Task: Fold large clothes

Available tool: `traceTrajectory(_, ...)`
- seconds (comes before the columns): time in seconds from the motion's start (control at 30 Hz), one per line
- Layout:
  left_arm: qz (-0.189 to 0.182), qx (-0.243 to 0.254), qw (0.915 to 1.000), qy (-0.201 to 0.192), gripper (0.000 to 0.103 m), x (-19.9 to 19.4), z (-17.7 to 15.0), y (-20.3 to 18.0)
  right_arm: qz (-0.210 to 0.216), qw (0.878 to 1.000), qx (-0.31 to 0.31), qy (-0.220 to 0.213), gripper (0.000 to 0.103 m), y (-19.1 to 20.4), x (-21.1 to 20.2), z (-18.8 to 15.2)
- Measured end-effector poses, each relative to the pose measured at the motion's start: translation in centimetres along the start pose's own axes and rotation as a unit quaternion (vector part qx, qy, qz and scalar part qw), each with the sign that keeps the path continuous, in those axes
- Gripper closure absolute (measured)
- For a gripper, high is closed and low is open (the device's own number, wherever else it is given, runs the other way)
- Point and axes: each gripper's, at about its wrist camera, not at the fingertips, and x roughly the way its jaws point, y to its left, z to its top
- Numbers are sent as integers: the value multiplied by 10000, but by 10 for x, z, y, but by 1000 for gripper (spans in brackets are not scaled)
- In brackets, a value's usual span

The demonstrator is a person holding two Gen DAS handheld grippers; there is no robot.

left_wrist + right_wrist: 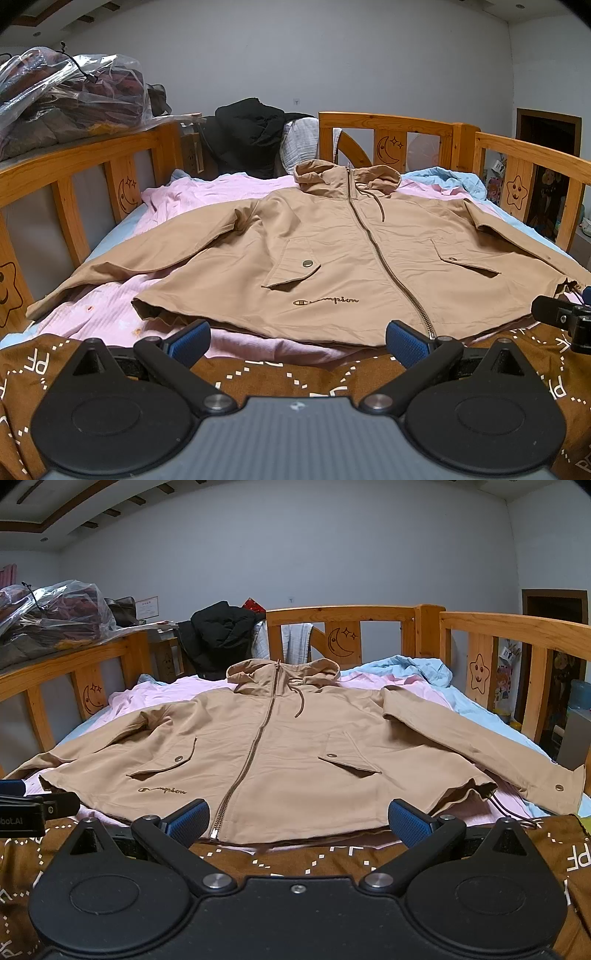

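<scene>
Grippers (pixel 297 341) (pixel 298 821) spread — only right view shows jacket (pixel 295 746) cuff (pixel 554 781).

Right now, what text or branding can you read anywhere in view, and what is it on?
"Champion": embroidered on the tan jacket, near its hem.
"bot.AI": cut-off label on the left gripper.
"PF": white letters on the brown blanket.
Framed sheet on wall: too small to read.

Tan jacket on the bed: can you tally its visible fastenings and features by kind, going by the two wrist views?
On the tan jacket:
Hood: 1
Front zipper, closed: 1
Flap pockets: 2
Sleeves, spread out: 2
Embroidered logo: 1
Total: 7
</scene>
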Motion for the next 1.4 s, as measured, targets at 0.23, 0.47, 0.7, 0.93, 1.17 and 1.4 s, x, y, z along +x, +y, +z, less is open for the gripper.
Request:
traceTrajectory(0.23,-1,-2,10000,3,0,0,0,0,1,10000,10,6,0,-1,0,0)
traceTrajectory(0.47,36,-55,10000,15,0,5,-3,4,4,10000,15,9,0,-1,0,0)
traceTrajectory(0.7,51,-86,9999,69,0,6,-2,3,-6,10000,26,18,0,0,0,1)
traceTrajectory(0.93,17,-125,9999,105,0,5,-1,3,-2,10000,31,23,0,0,0,1)
traceTrajectory(1.17,39,-167,9996,222,0,9,-1,4,-51,10000,28,42,0,-2,2,-1)
traceTrajectory(1.4,5,-169,9983,563,0,19,-4,1,-195,9993,179,254,0,-5,9,-6)
